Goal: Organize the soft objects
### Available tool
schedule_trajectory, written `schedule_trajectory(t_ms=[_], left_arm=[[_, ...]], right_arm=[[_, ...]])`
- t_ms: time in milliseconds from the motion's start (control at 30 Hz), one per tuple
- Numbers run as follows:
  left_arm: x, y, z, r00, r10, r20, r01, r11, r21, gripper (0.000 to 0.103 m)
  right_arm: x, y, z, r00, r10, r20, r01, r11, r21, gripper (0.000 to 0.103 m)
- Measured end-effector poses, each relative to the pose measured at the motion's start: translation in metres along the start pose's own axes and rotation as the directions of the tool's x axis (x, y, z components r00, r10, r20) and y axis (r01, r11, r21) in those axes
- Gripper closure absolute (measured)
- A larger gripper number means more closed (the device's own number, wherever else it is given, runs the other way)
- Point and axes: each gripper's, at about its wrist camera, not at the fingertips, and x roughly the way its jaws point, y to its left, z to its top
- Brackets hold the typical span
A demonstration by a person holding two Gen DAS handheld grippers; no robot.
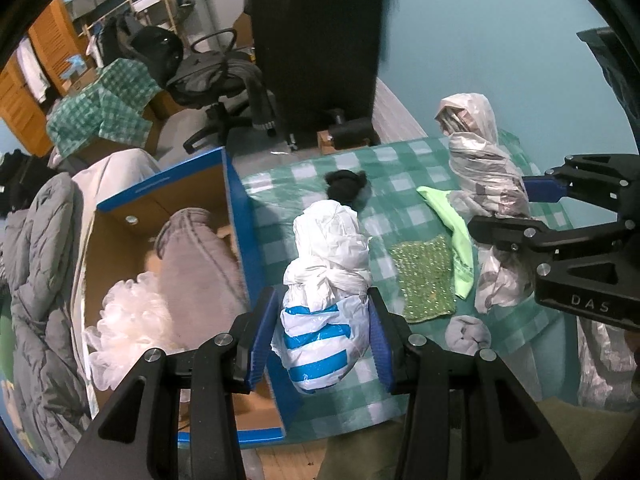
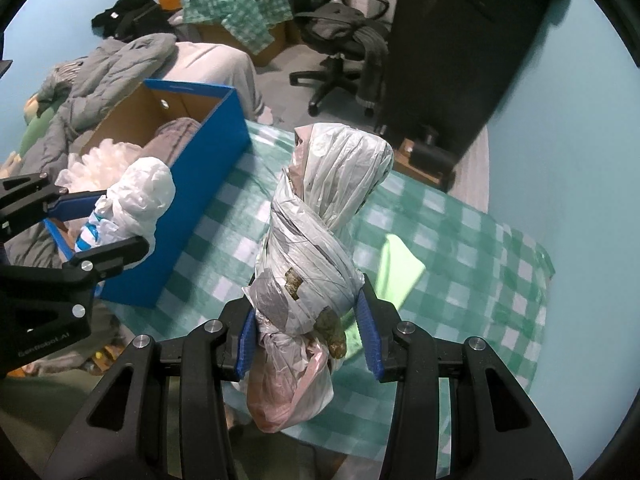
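Between our left gripper (image 1: pixel 323 338) pads sits the striped white bag bundle (image 1: pixel 326 300), gripped, long axis toward 12; blue box (image 1: pixel 234 216) lies at 10, nearer this hand; right gripper (image 2: pixel 306 334) clamps the grey bag bundle (image 2: pixel 316 232)

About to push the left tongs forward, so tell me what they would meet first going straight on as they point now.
The left tongs are already shut on the white and blue bag bundle. Beyond it, the first thing in line looks like the black item on the checked cloth, though depth is unclear.
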Motion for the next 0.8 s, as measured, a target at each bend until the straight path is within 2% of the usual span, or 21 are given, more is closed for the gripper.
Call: schedule_trajectory(t_ms=[367,800], left_arm=[[-0.004,0.046,-0.011,0.999,0.043,-0.007,-0.044,0.993,-0.108,0.059],[-0.006,0.121,-0.012,0.992,0.130,-0.003,-0.128,0.972,-0.198,0.059]], right_arm=[[0.011,0.039,0.033,0.998,0.065,0.006,-0.064,0.996,-0.060,0.061],[0.037,0.088,0.075,0.990,0.140,-0.004,-0.140,0.981,-0.134,0.061]])
